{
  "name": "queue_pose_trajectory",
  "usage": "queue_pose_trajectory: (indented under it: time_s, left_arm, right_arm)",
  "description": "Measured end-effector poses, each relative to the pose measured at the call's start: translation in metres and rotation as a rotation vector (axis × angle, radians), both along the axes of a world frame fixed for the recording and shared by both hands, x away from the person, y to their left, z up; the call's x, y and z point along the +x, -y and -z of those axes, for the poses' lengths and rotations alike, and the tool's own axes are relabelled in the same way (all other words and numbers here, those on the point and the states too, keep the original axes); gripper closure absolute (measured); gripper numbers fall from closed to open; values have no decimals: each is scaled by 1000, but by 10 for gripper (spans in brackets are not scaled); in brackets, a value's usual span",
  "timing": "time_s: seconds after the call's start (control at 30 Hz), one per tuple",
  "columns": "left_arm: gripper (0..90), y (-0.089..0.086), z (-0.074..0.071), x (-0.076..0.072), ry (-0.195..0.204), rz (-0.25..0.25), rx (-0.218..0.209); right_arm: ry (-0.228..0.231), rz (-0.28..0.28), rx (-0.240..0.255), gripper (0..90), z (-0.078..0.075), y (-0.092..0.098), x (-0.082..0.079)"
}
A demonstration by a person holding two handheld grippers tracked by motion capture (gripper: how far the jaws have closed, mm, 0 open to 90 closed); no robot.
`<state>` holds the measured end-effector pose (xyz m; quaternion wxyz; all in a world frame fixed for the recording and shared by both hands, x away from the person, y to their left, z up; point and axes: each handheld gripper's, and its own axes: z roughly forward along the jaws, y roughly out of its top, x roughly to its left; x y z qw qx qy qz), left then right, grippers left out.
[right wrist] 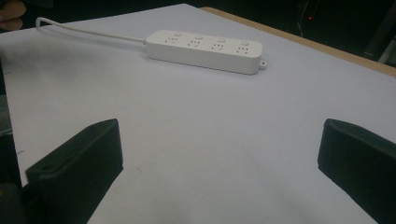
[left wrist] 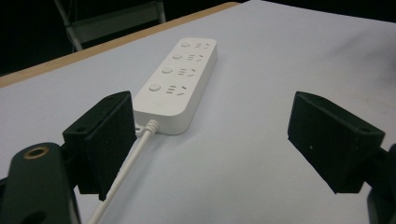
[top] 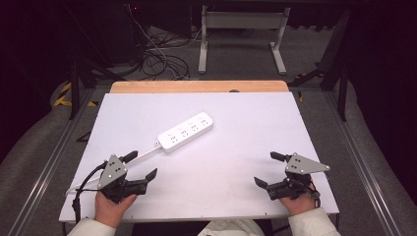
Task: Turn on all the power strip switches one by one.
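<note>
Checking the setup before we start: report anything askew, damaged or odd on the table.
Nothing is damaged or spilled. The white power strip lies diagonally on the white table, and its cord trails off toward the left hand-held gripper, plugged into nothing visible.

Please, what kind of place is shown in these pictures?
Probably a lab or test room set up for recording, not a home. A plain white table holds just a white power strip, loose cables lie on the dark floor behind it, and black surroundings enclose it.
</note>
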<state>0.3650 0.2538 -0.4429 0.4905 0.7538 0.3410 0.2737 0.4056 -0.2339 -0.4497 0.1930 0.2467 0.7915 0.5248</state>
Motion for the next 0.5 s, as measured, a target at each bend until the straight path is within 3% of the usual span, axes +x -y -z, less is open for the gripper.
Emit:
queue_pose_trajectory:
  time_s: [0.23, 0.3, 0.4, 0.5]
  left_arm:
    - [159, 5, -1, -4, 57, 10, 26]
    - [160, 4, -2, -3, 46, 14, 27]
    - [161, 3, -3, -2, 1, 16, -4]
    - [160, 2, -5, -2, -9, 17, -18]
  right_arm:
    - [-3, -13, -23, 27, 1, -2, 0]
    - [-2, -13, -26, 27, 1, -2, 0]
    - [-9, -14, -21, 27, 2, -2, 0]
    - [-11, -16, -21, 30, 2, -3, 1]
